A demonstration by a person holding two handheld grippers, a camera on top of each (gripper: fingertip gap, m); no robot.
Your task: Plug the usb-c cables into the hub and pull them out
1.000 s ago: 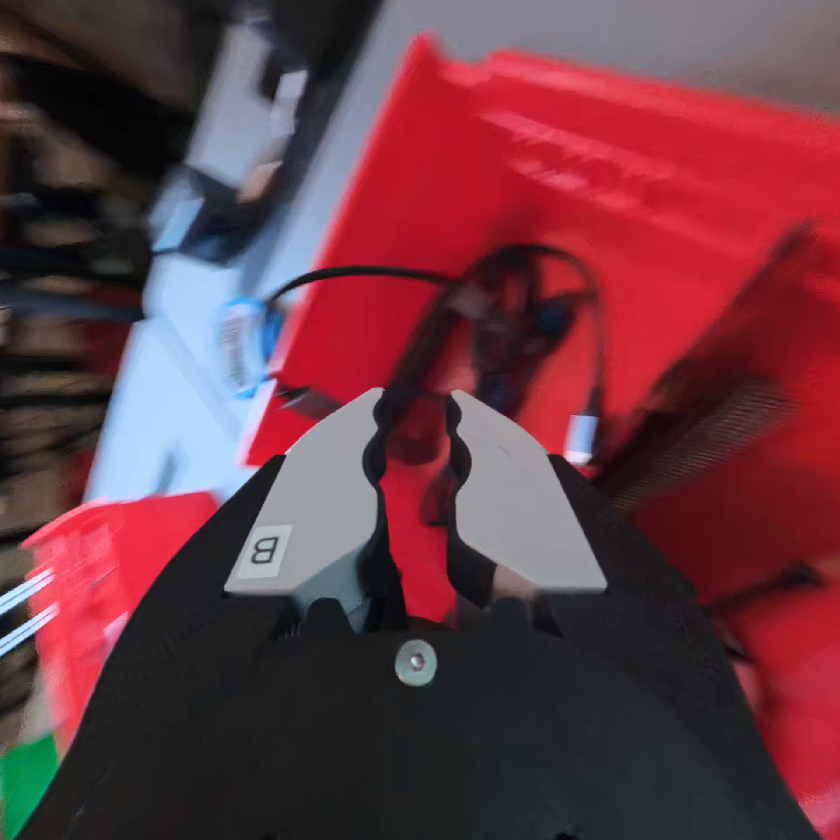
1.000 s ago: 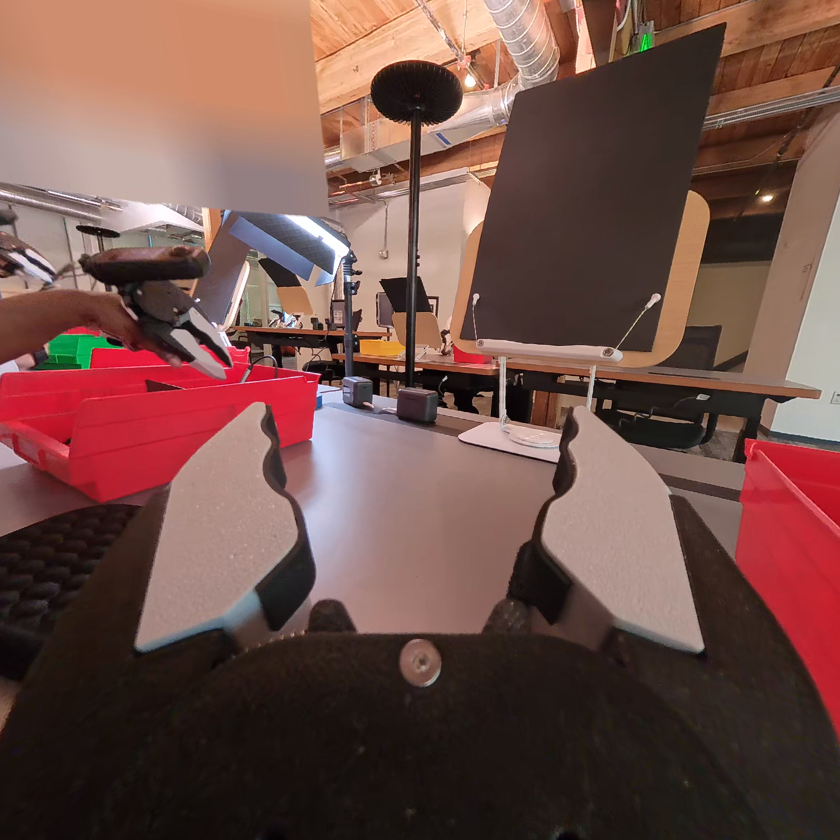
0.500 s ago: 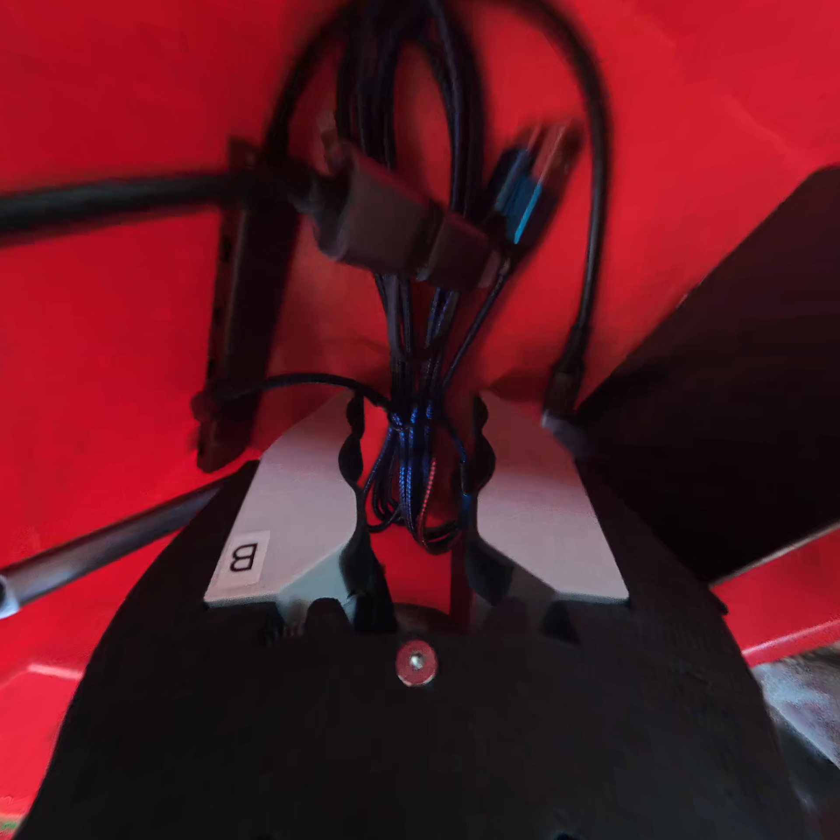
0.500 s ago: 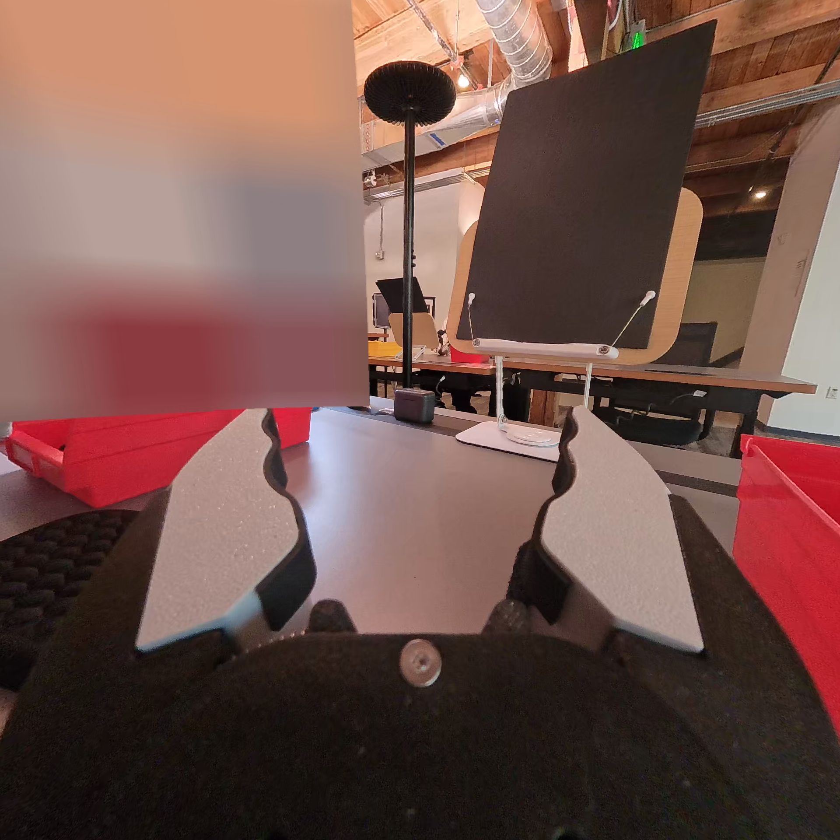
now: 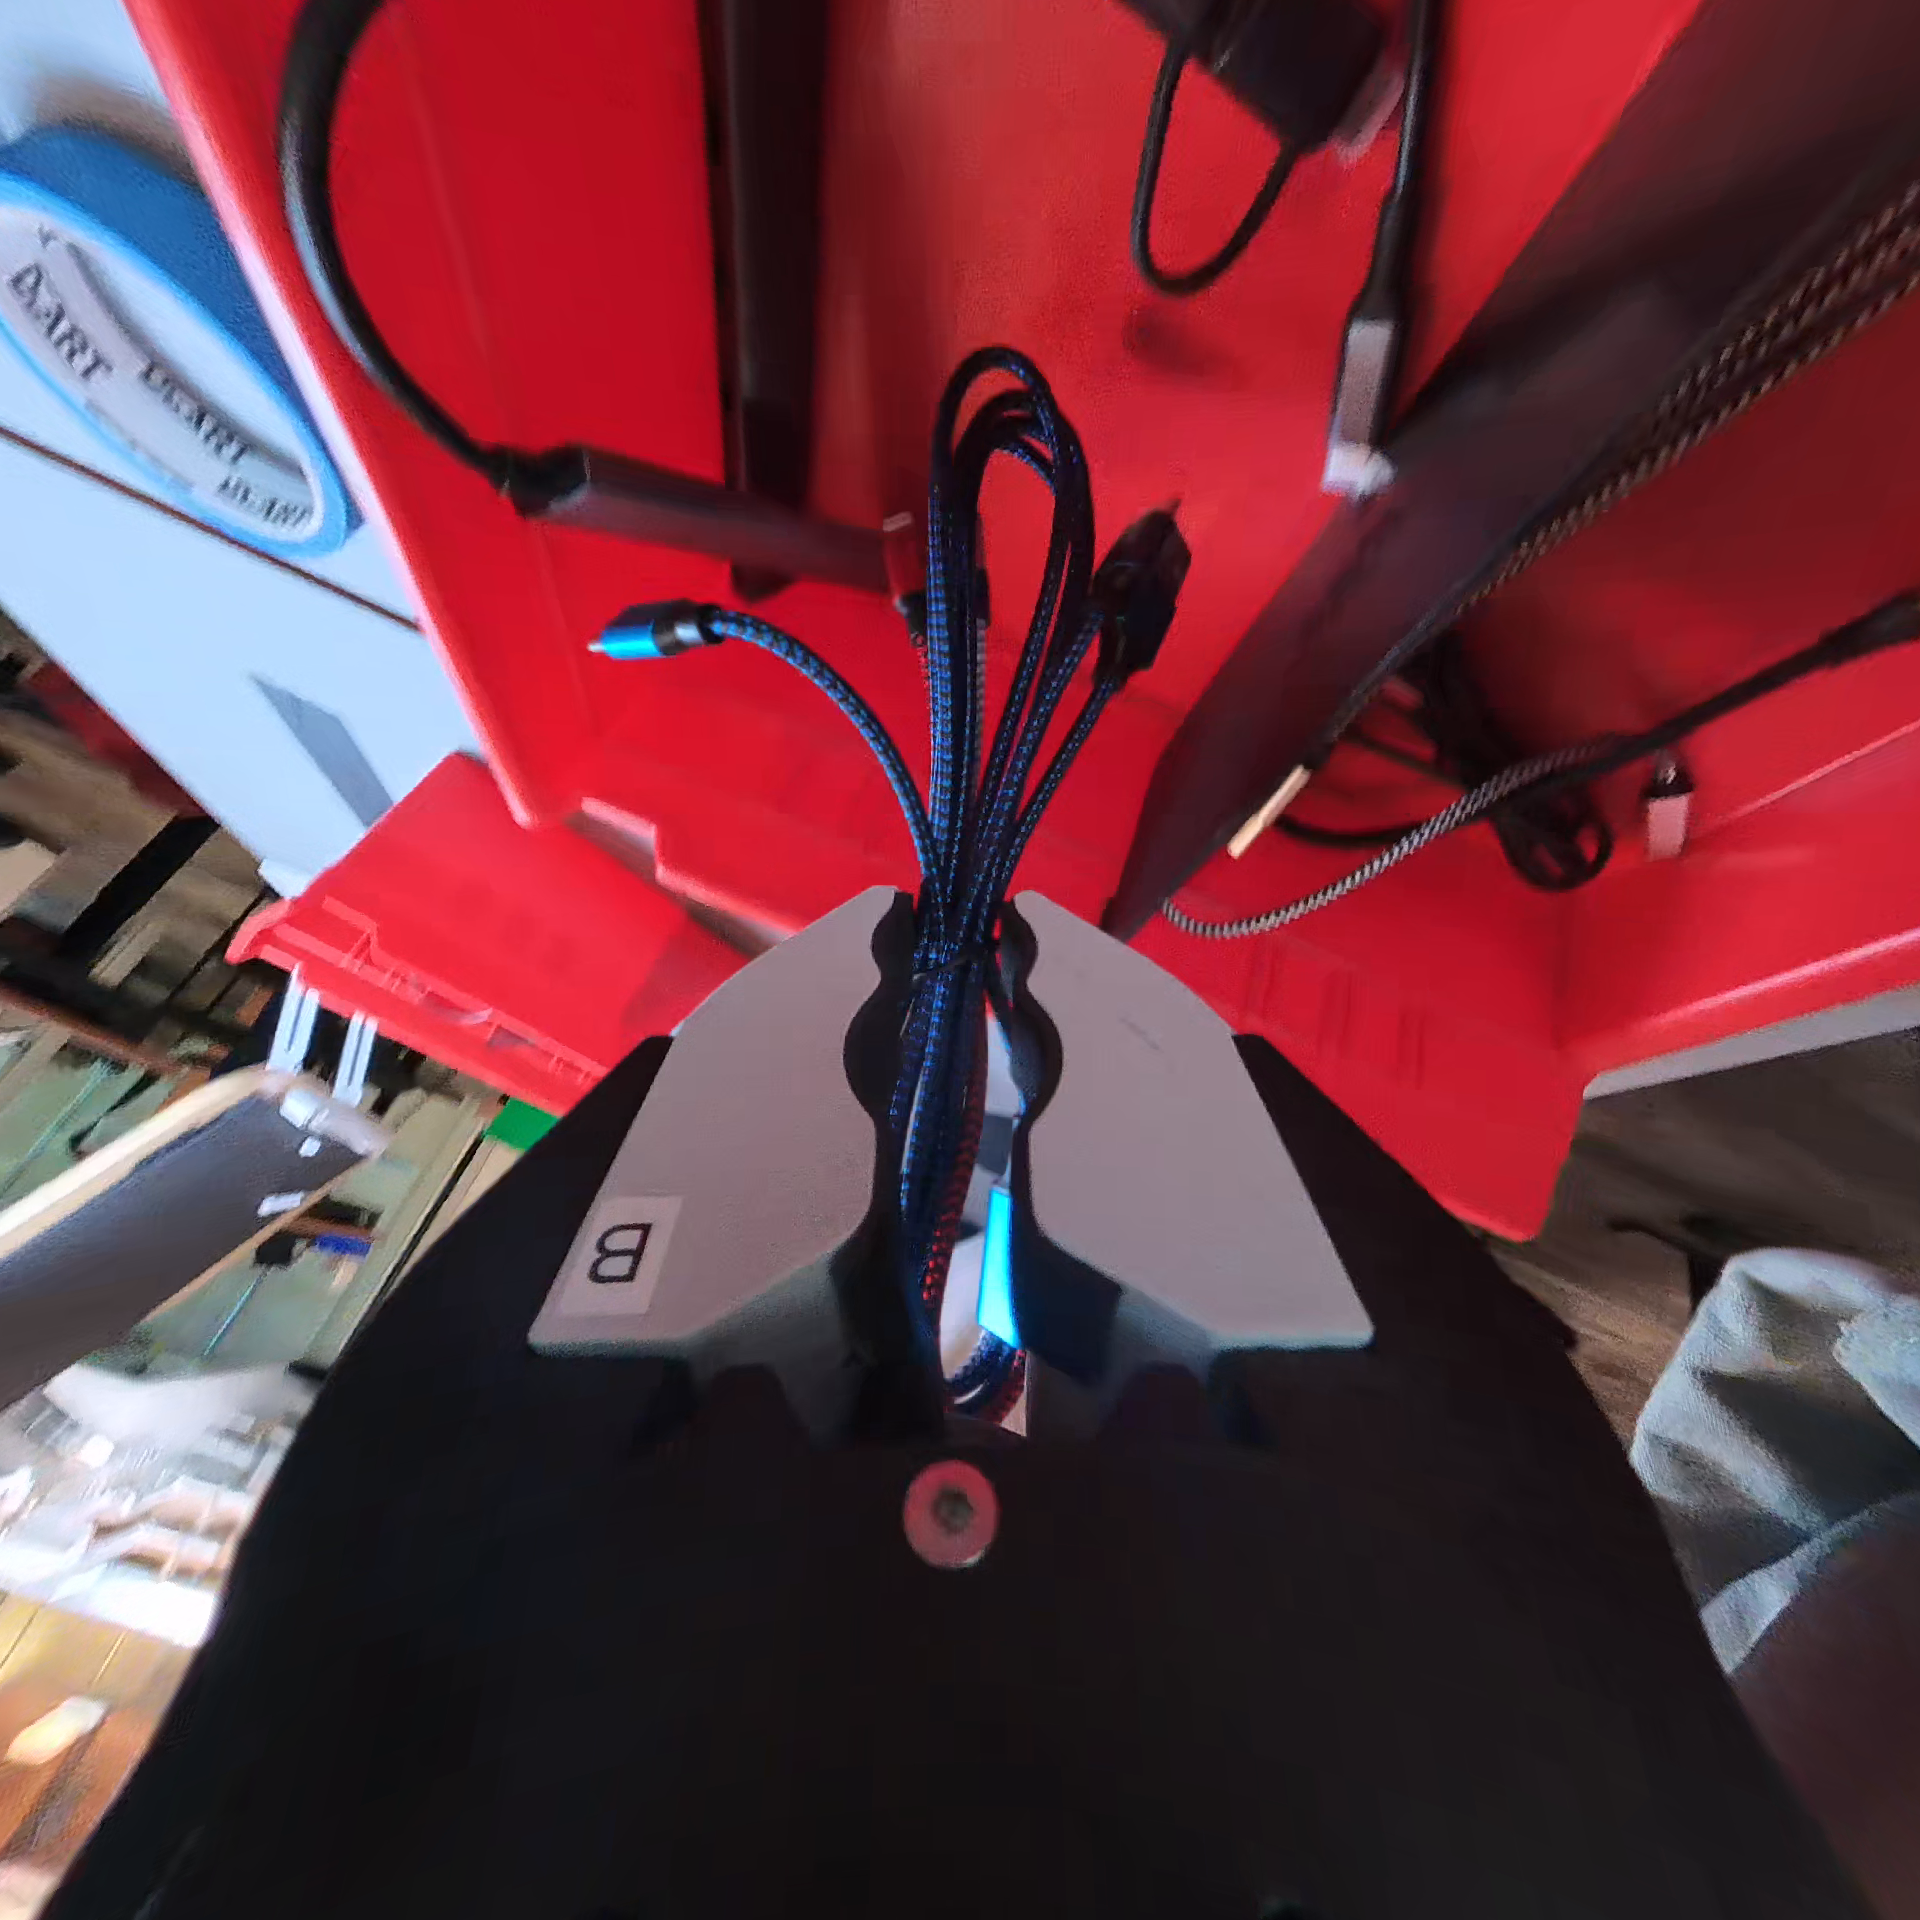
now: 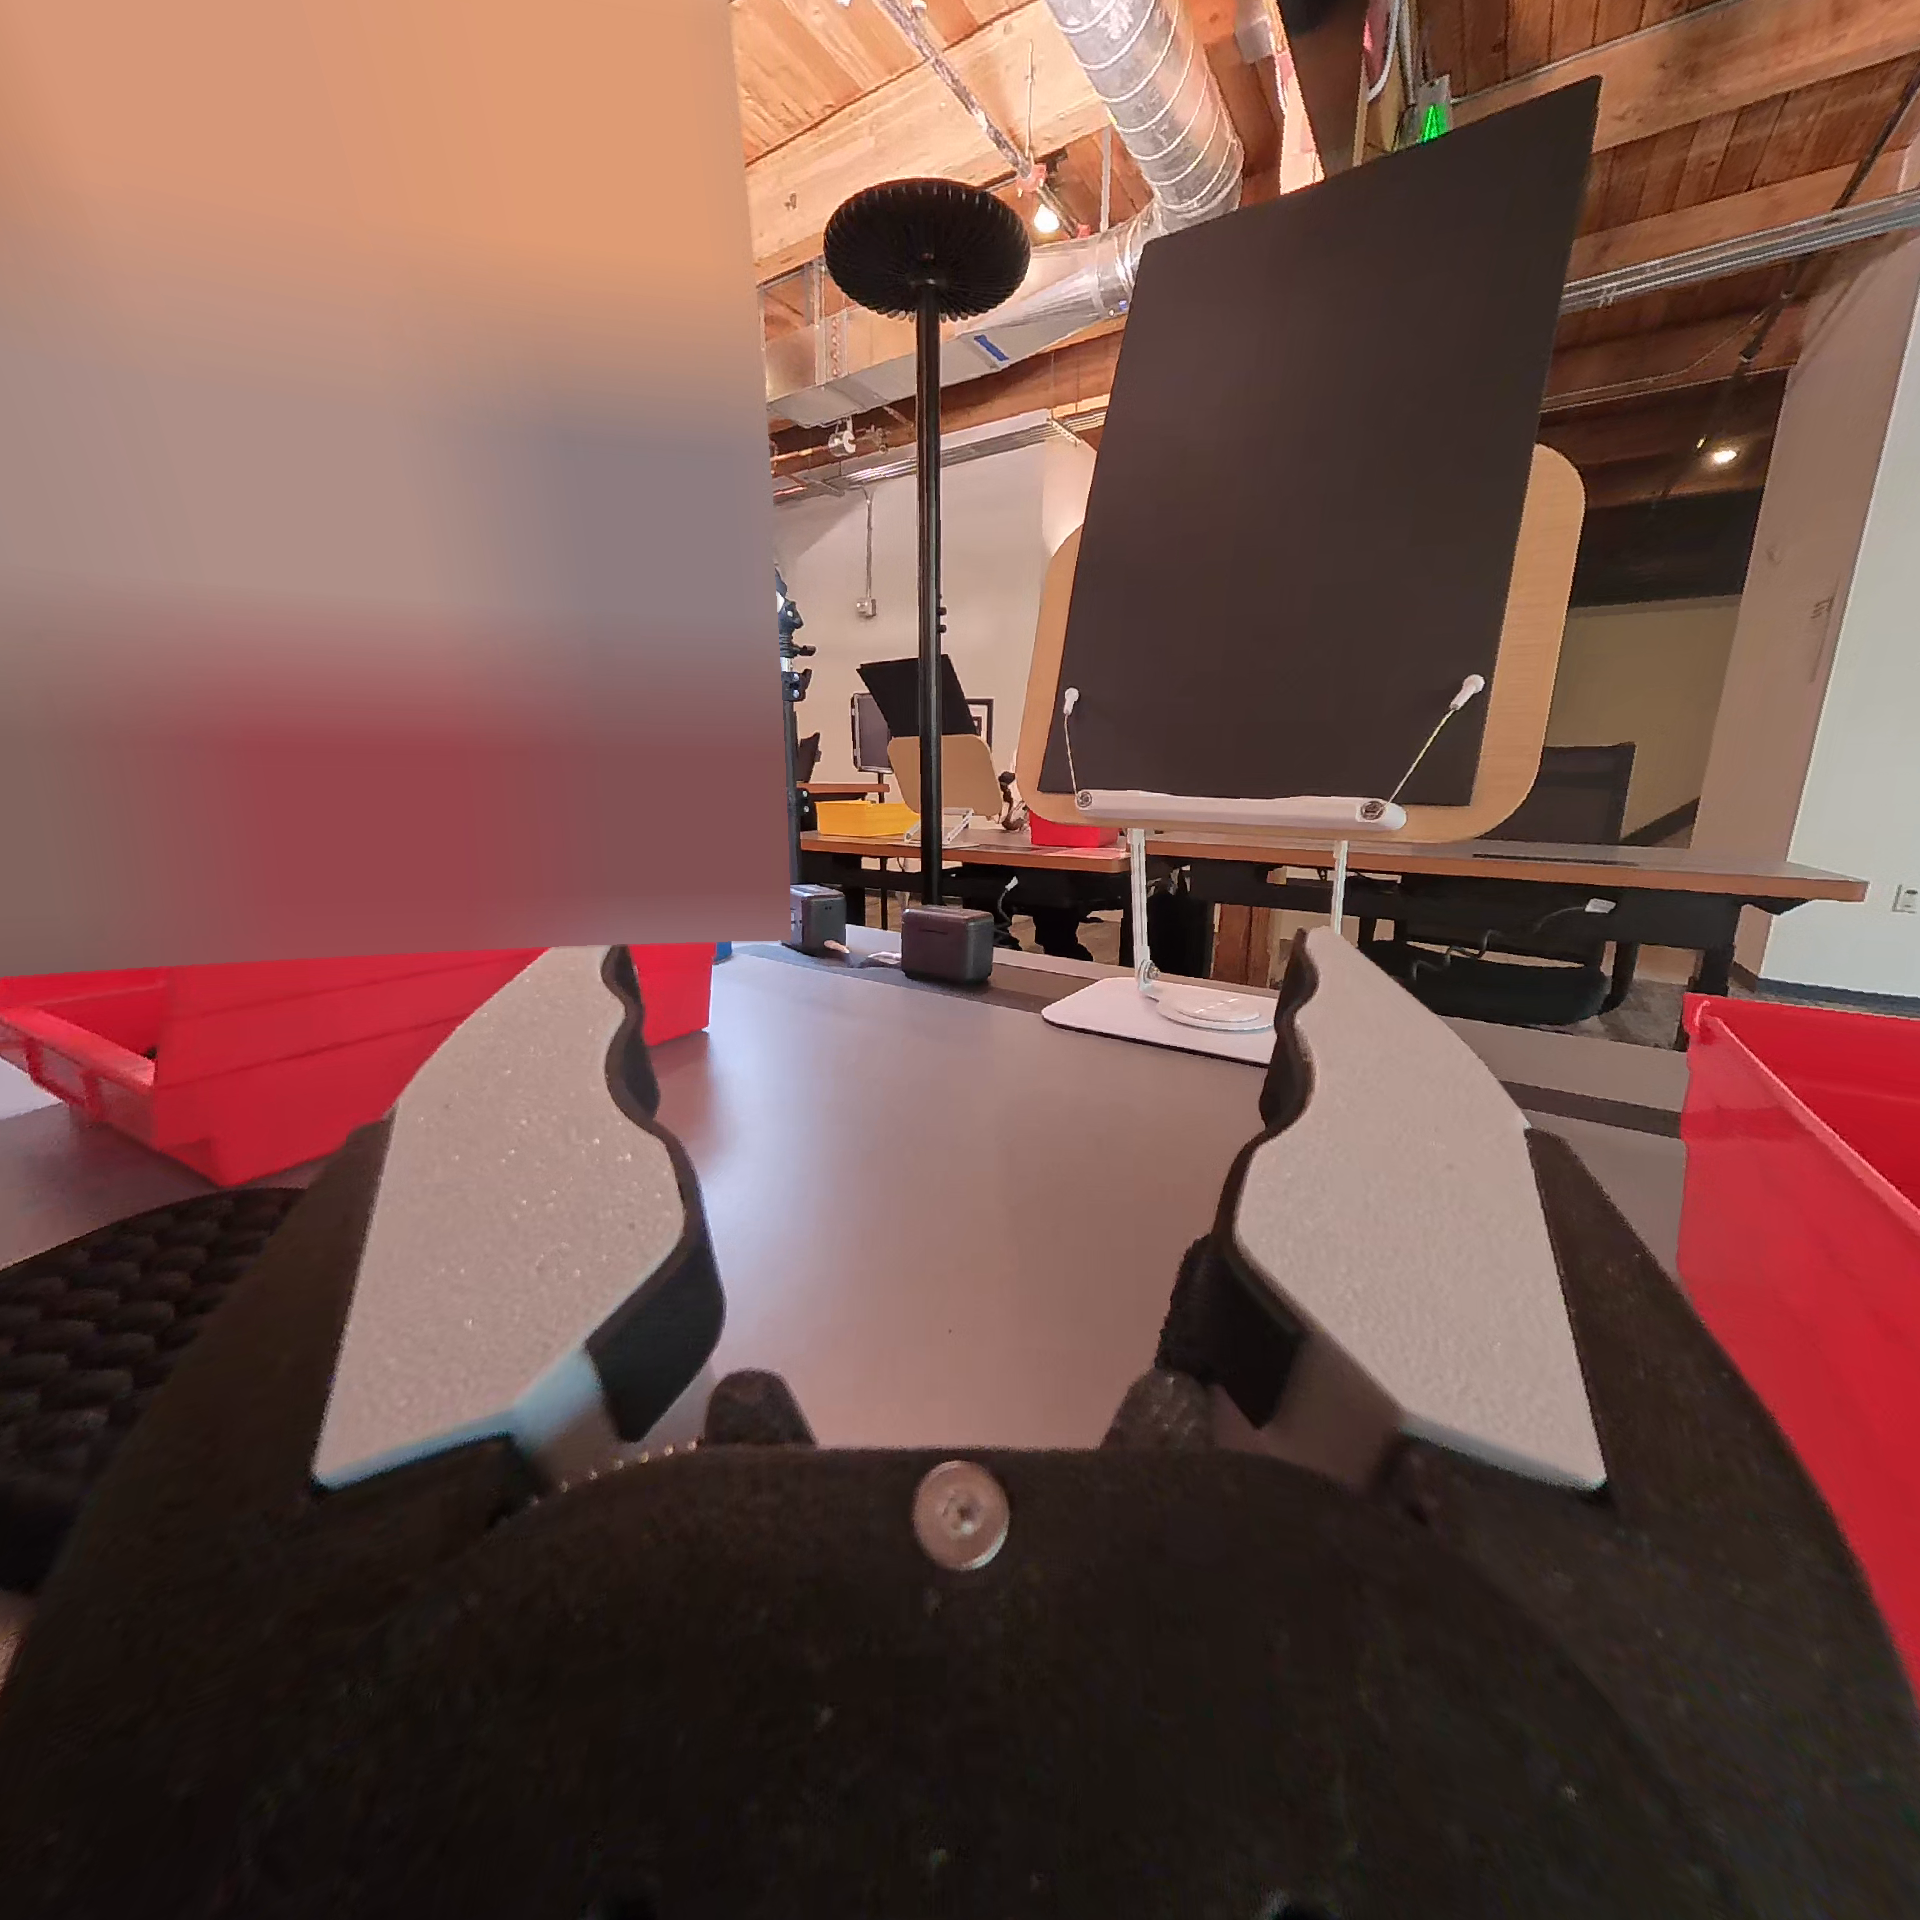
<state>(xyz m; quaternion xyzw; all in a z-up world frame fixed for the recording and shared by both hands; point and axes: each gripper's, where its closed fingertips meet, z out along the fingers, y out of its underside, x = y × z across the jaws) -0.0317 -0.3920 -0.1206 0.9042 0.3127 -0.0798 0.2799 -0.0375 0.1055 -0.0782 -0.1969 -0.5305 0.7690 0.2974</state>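
In the left wrist view my left gripper [image 5: 958, 914] is shut on a bundle of blue-and-black braided cables [image 5: 987, 665] and holds it above a red bin [image 5: 1039, 208]. One blue-tipped plug [image 5: 644, 634] sticks out to the left, and another blue plug [image 5: 995, 1273] lies between the fingers. A dark grey hub [image 5: 717, 514] with a black lead lies in the bin beyond the bundle. In the right wrist view my right gripper [image 6: 956, 966] is open and empty, low over the grey table [image 6: 935, 1195].
A roll of blue tape [image 5: 156, 343] sits left of the bin. A black divider [image 5: 1507, 468] splits the bin; other cables [image 5: 1455, 821] lie beyond it. A black mat [image 6: 114, 1309], red bins [image 6: 270, 1081] [image 6: 1808, 1195] and a black board on a stand [image 6: 1299, 499] surround the right gripper. Some 50 cm of space lies between my two pairs of fingers.
My left gripper went down into the red bin, closed on the blue braided cable bundle and has lifted it back out. The right gripper stays open and has turned slightly.
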